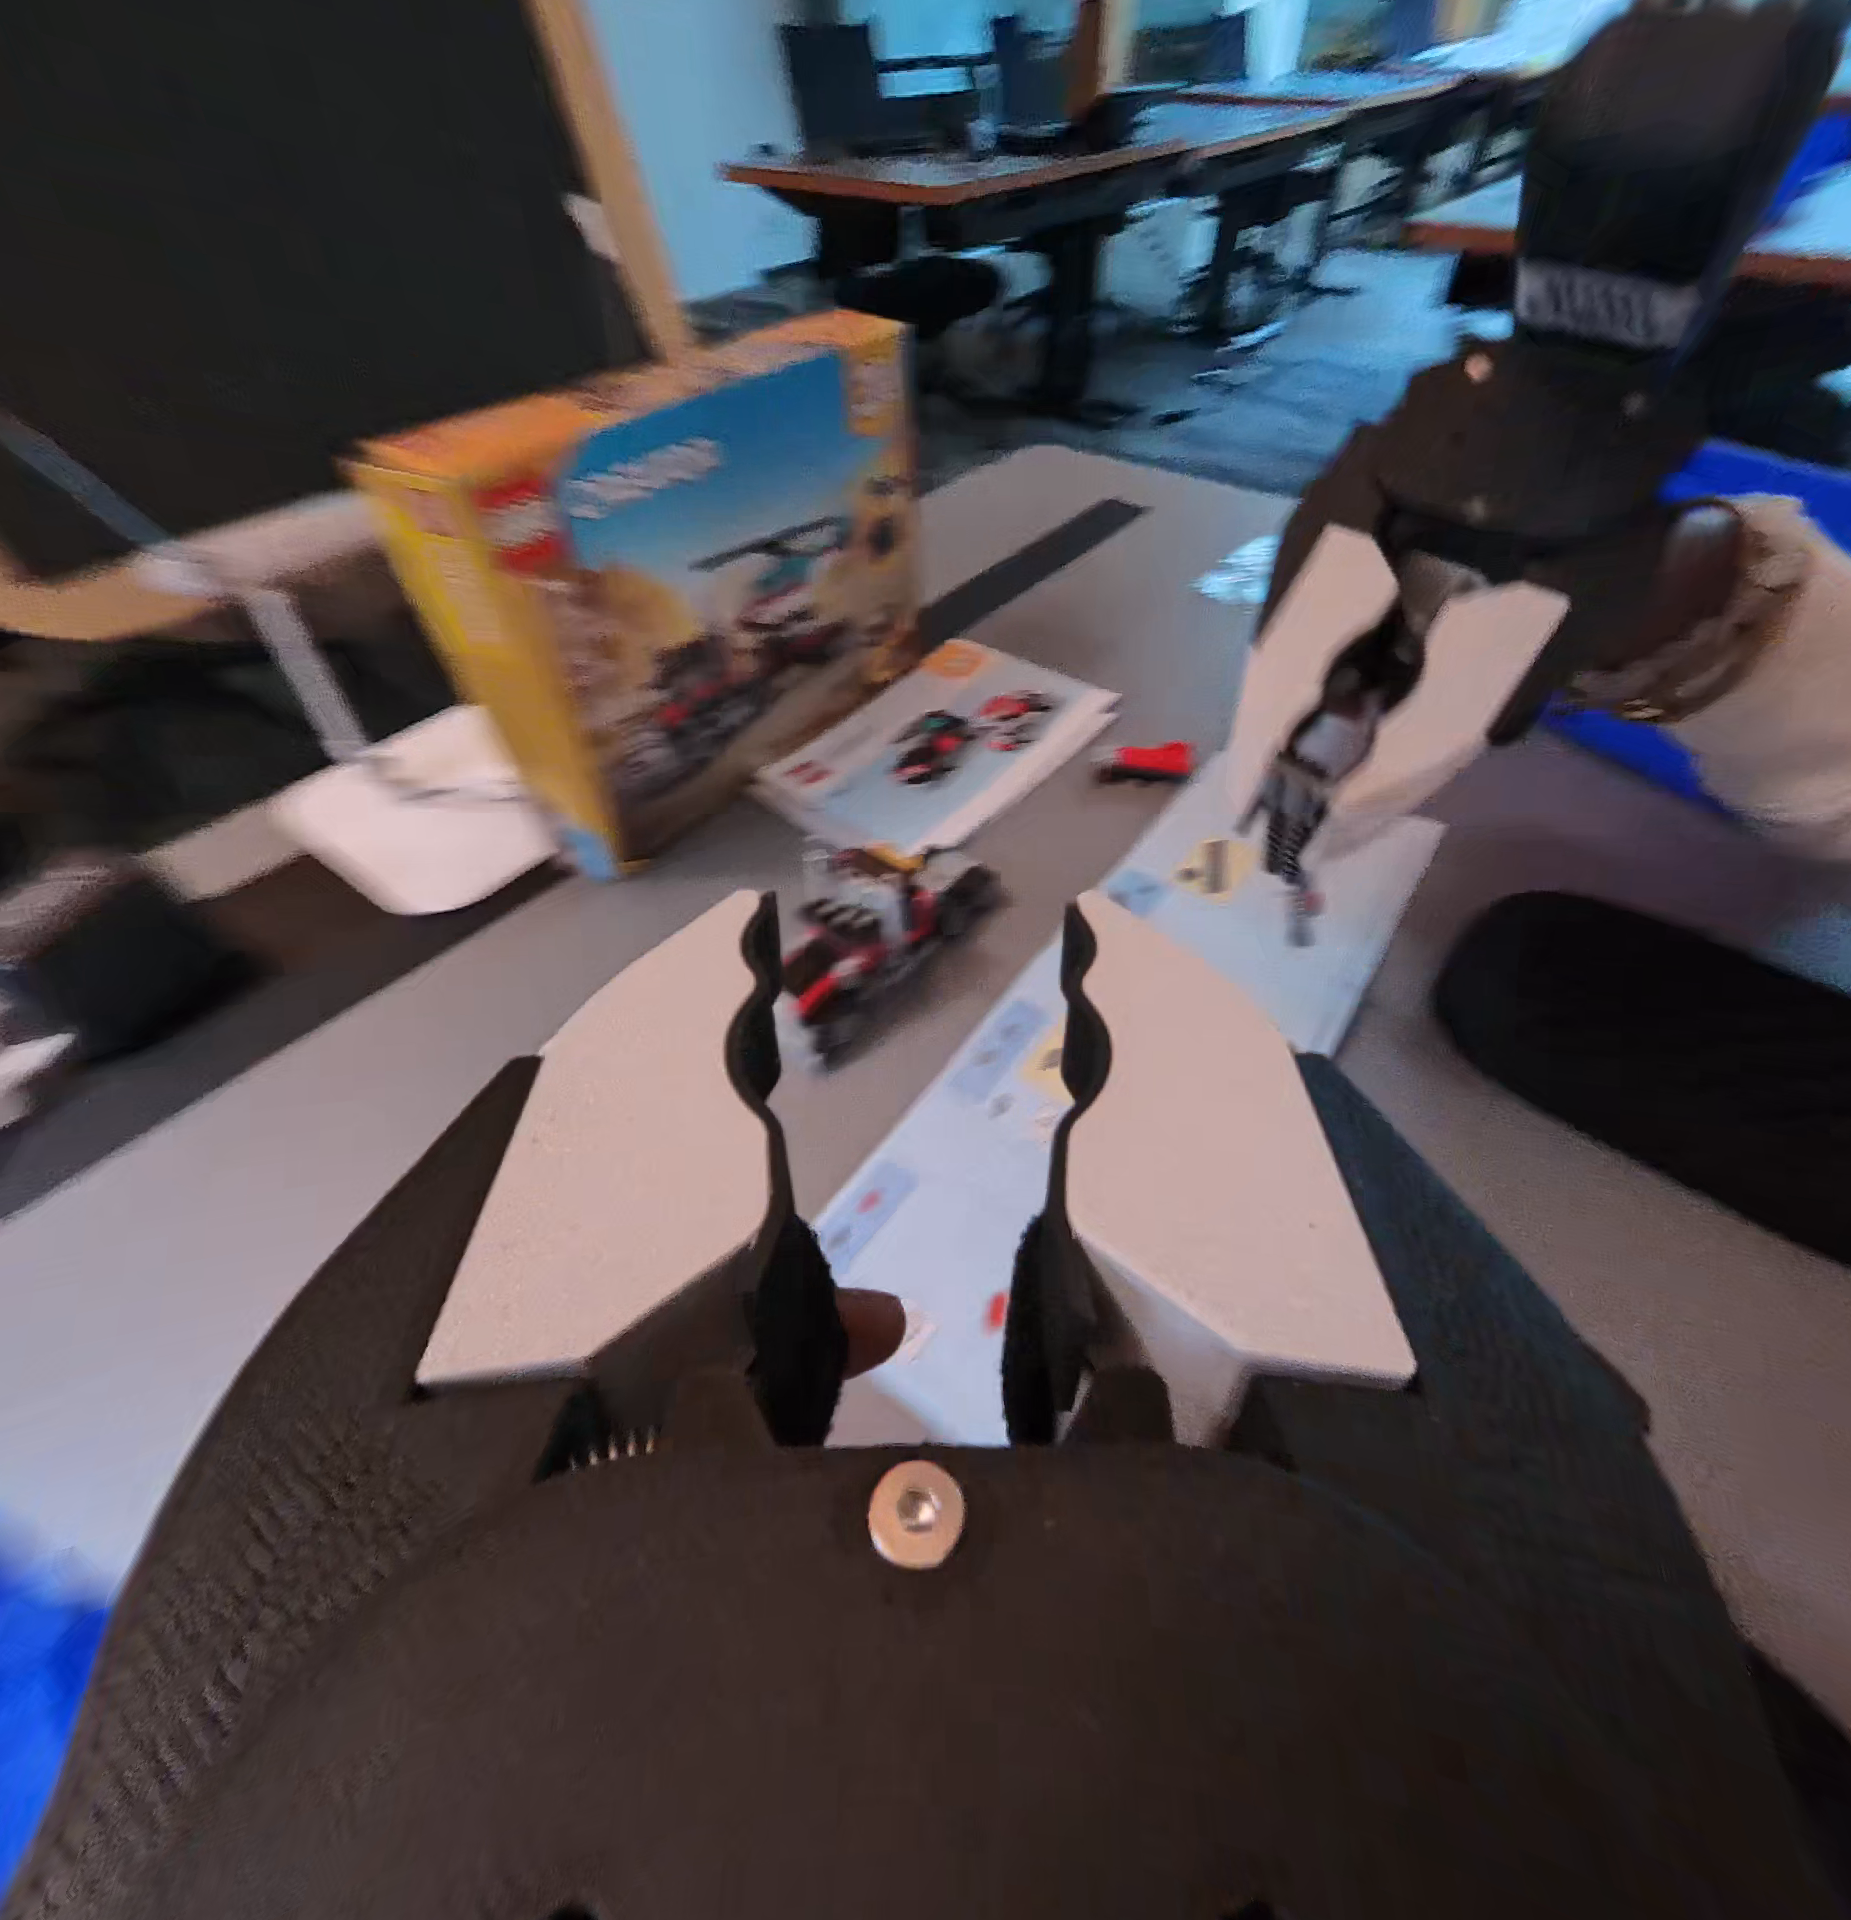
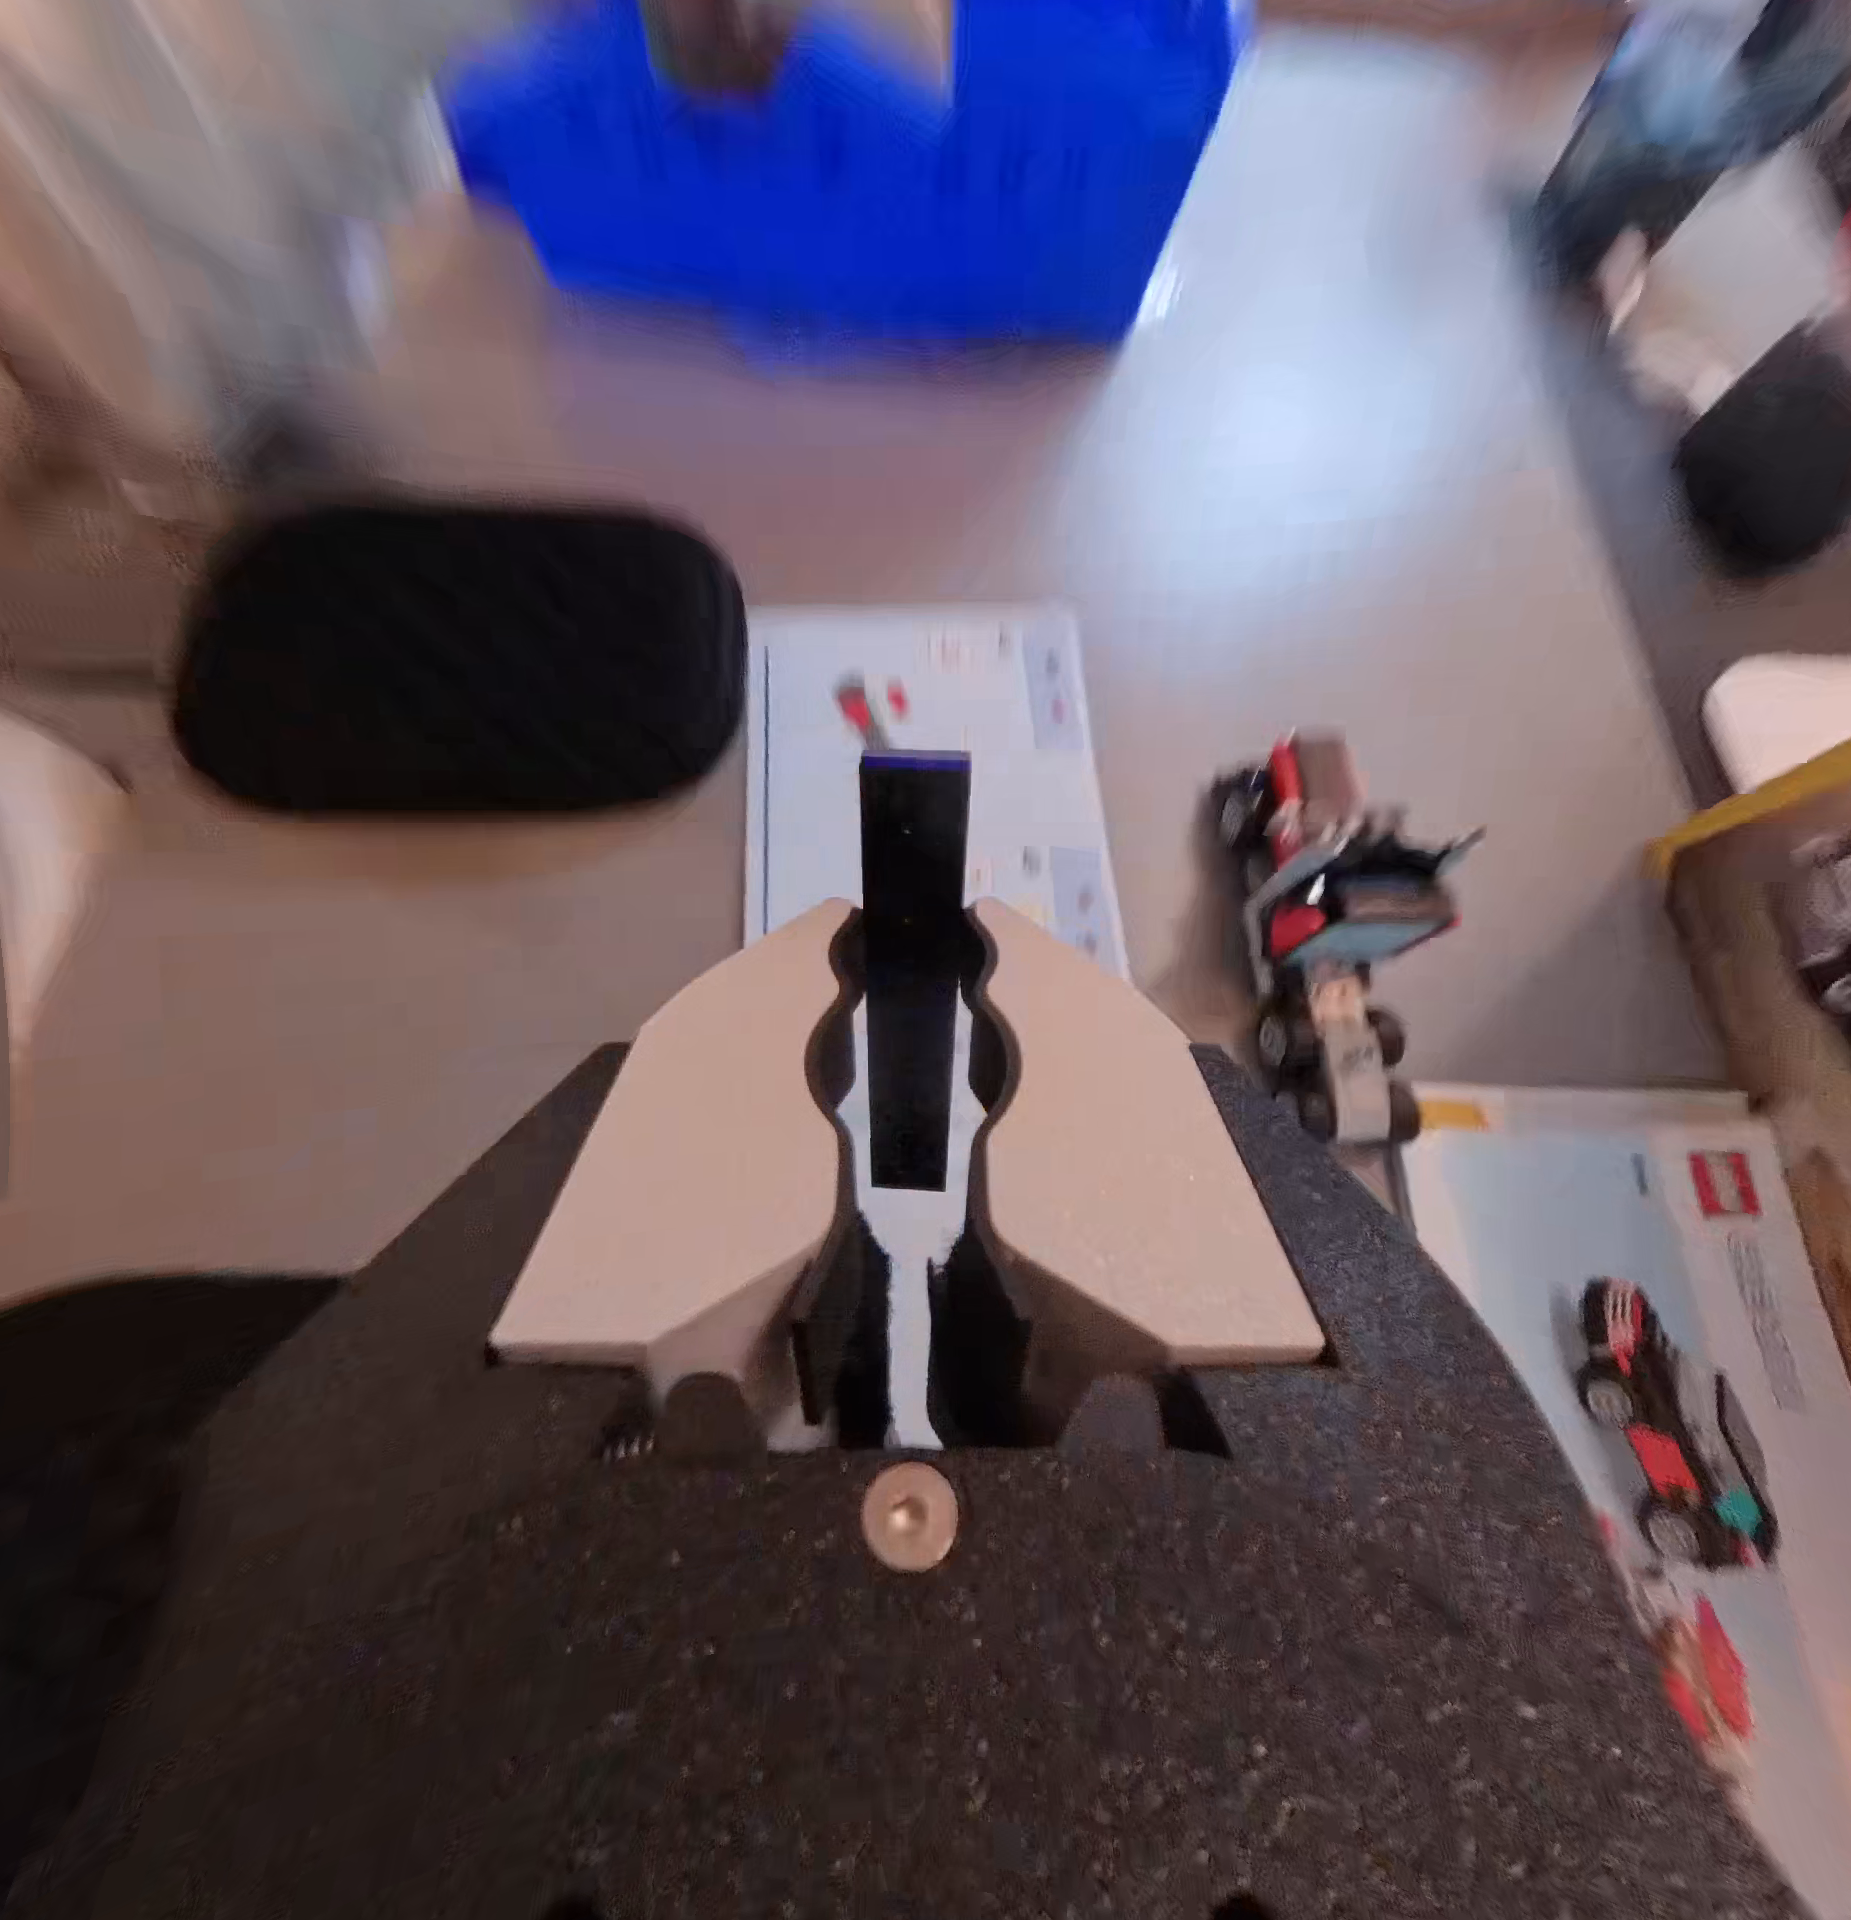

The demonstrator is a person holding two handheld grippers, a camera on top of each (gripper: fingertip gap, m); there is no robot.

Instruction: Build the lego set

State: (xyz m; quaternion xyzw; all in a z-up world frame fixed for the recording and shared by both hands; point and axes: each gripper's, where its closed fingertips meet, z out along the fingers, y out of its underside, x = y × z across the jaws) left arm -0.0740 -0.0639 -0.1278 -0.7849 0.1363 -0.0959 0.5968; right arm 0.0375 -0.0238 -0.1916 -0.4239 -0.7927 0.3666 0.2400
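Overhead, the right gripper (image 2: 908,914) pinches a long black lego piece (image 2: 913,966) above the instruction sheet (image 2: 1004,665) (blurred); the left gripper (image 1: 916,925) gapes moderately, empty, before the lego vehicle (image 1: 879,935).

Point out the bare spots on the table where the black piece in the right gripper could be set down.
Bare grey table lies between the black pad and the open instruction sheet, and again beyond the sheet toward the blue bin. It is crowded around the half-built car, the closed booklet and the box.
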